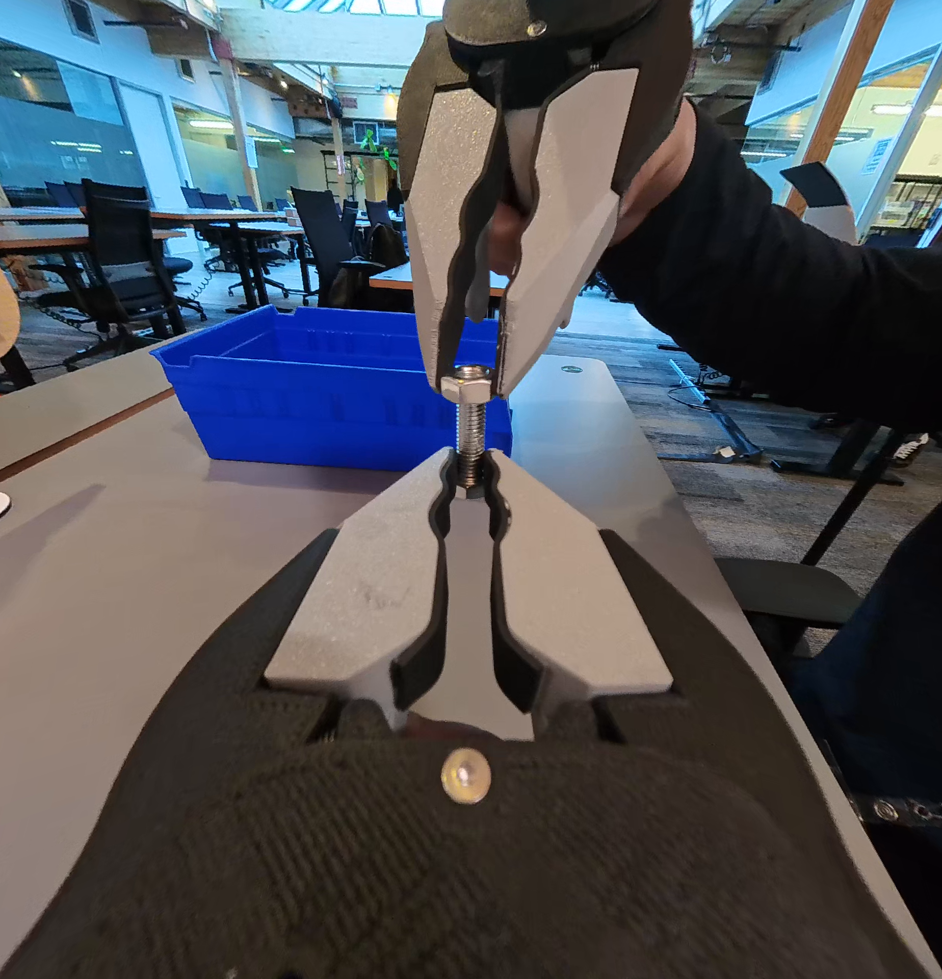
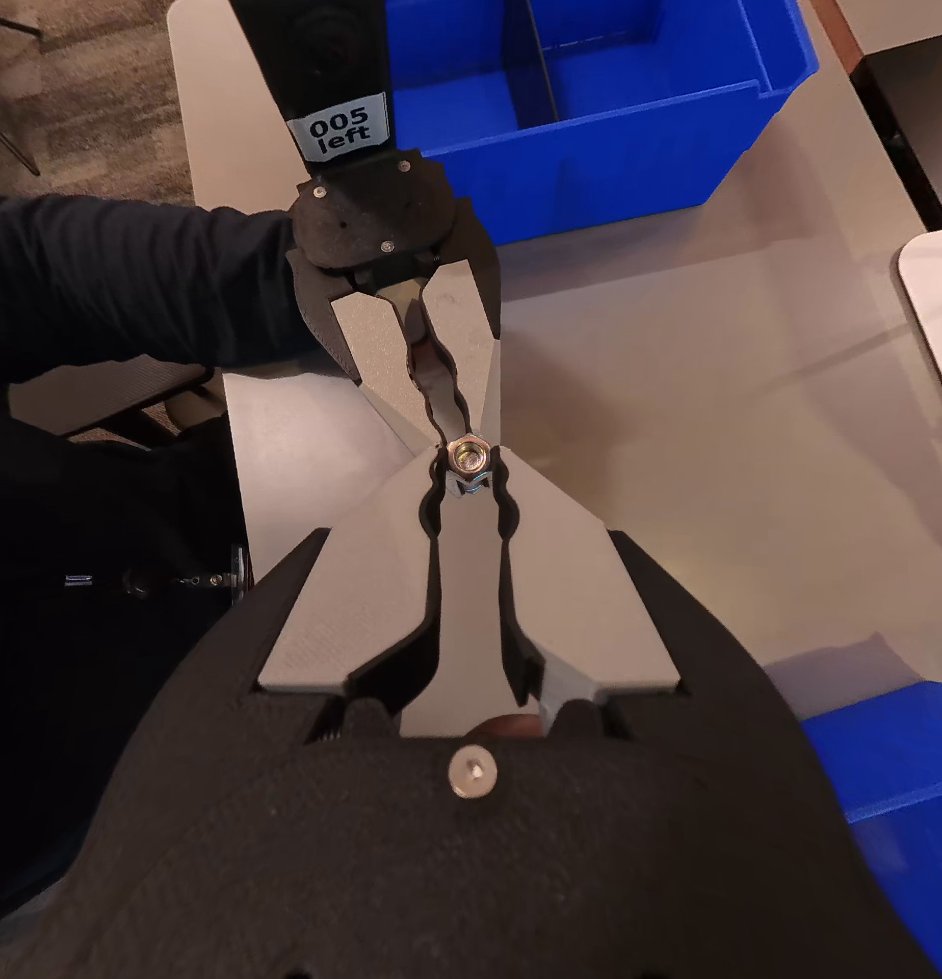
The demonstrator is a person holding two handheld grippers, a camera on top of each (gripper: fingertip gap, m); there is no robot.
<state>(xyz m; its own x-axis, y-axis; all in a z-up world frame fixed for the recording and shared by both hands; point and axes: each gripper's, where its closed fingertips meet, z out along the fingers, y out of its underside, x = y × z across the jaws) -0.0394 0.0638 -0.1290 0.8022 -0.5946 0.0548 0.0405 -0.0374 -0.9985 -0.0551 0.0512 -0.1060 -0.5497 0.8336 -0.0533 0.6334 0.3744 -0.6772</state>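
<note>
Grey tabletop fills the lower left of my left wrist view, with a blue plastic bin at centre frame behind the tools. My left gripper rises from the bottom edge, jaws clamped on the lower threads of an upright steel bolt. My right gripper comes down from the top, jaws pinched on the hex nut at the bolt's upper end. A dark sleeve crosses the right side.

Blue bin beyond; grey table bare leftward
</note>
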